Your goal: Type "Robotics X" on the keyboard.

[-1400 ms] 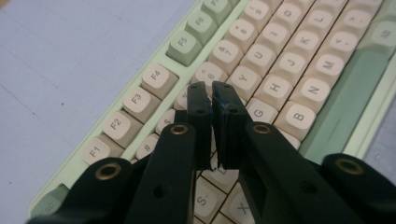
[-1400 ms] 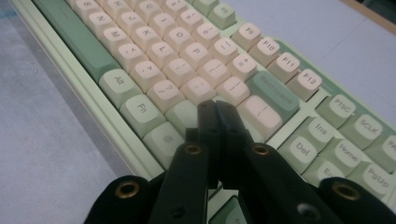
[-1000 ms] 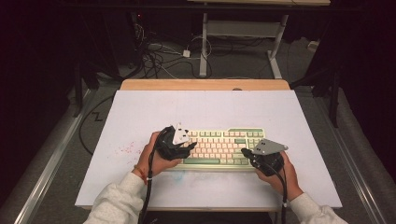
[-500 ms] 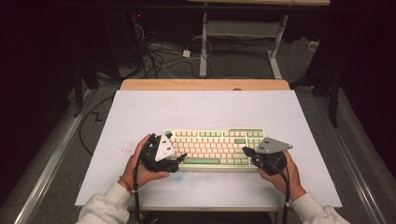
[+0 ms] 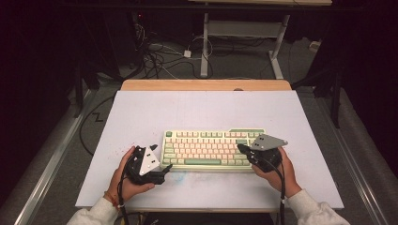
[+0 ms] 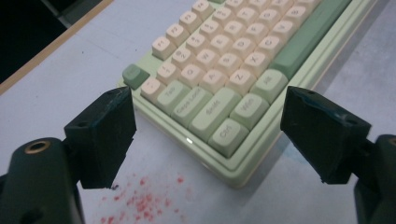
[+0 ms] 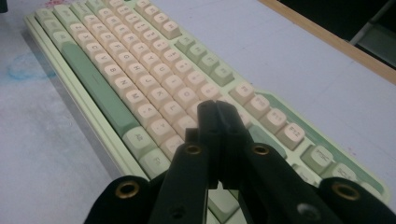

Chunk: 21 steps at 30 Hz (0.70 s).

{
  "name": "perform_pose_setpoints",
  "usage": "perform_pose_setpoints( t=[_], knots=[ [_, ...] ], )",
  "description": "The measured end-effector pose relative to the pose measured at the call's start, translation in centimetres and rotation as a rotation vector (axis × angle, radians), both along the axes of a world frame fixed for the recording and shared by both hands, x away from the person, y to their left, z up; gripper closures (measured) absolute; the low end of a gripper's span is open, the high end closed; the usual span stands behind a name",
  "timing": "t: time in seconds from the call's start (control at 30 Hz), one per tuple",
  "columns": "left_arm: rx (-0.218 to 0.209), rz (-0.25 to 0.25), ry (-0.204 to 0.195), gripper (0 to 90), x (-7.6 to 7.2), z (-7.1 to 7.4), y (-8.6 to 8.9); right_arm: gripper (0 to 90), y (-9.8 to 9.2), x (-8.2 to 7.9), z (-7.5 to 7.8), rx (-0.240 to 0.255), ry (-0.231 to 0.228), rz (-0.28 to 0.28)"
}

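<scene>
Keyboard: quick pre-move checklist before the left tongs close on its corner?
1. Left tongs open: ok, their jaws have just been opening and stand wide, nothing pressed between them.
2. Keyboard corner between the jaws: ok, the Ctrl corner sits in the gap.
3. Pads touching the keyboard: cannot tell, they look apart from it.
4. Right tongs shut over the keys at the right end: ok.
5. Right tongs pressing a key: cannot tell.
6. Keyboard flat on the table: ok.
</scene>
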<state>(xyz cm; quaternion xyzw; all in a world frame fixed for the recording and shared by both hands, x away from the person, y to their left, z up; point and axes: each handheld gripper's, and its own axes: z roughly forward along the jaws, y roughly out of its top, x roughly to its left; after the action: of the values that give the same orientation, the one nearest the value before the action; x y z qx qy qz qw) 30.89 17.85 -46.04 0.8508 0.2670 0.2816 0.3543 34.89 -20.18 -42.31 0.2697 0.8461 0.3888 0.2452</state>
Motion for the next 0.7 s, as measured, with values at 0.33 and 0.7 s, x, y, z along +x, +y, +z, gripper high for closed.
perform_pose_setpoints(
  t=[0.33,0.7],
  knots=[
    [-0.012,0.027,0.026,17.0,-0.6,-0.7,1.5,90.0,3.4,1.9,-0.5,-0.018,0.021,0.026],
    [0.026,0.006,0.040,17.0,-0.6,-1.3,1.1,90.0,5.6,4.1,-2.2,-0.081,0.084,0.012]
  ],
)
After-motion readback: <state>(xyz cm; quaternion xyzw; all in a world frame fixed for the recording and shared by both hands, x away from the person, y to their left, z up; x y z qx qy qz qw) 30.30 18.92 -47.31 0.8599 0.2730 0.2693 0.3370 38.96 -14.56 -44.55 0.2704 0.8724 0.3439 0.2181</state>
